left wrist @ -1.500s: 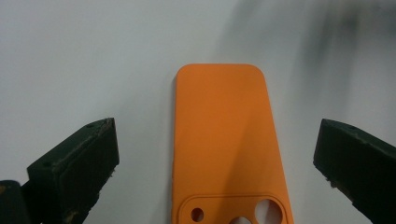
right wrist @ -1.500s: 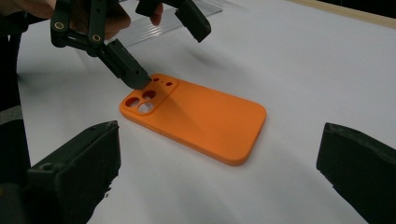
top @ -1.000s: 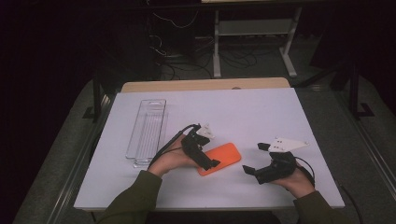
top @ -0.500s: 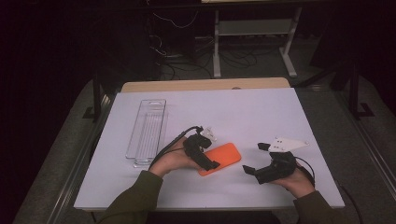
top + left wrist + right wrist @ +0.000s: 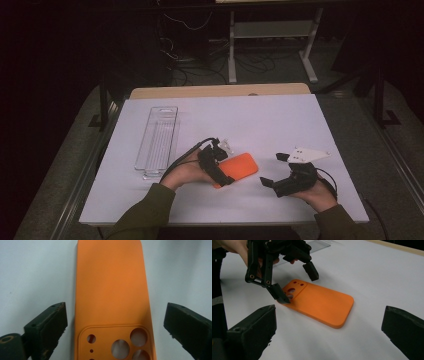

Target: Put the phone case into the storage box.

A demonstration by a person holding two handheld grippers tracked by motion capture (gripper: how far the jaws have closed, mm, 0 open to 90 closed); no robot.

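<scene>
The high view is dim, with dark surroundings beyond the evenly lit white counter [image 5: 280,125]. Shadows there are soft and faint. The two gripper views are brighter but slightly soft and grainy. The case [image 5: 110,290] shows strongly in orange with no glare, and the near black jaws at the bottom edges look blurred.

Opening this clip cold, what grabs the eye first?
The bright orange phone case lying flat on the white table, camera cutouts toward the left gripper, whose open jaws straddle that end. To its right the right gripper rests open; a clear plastic tray sits at far left.
</scene>
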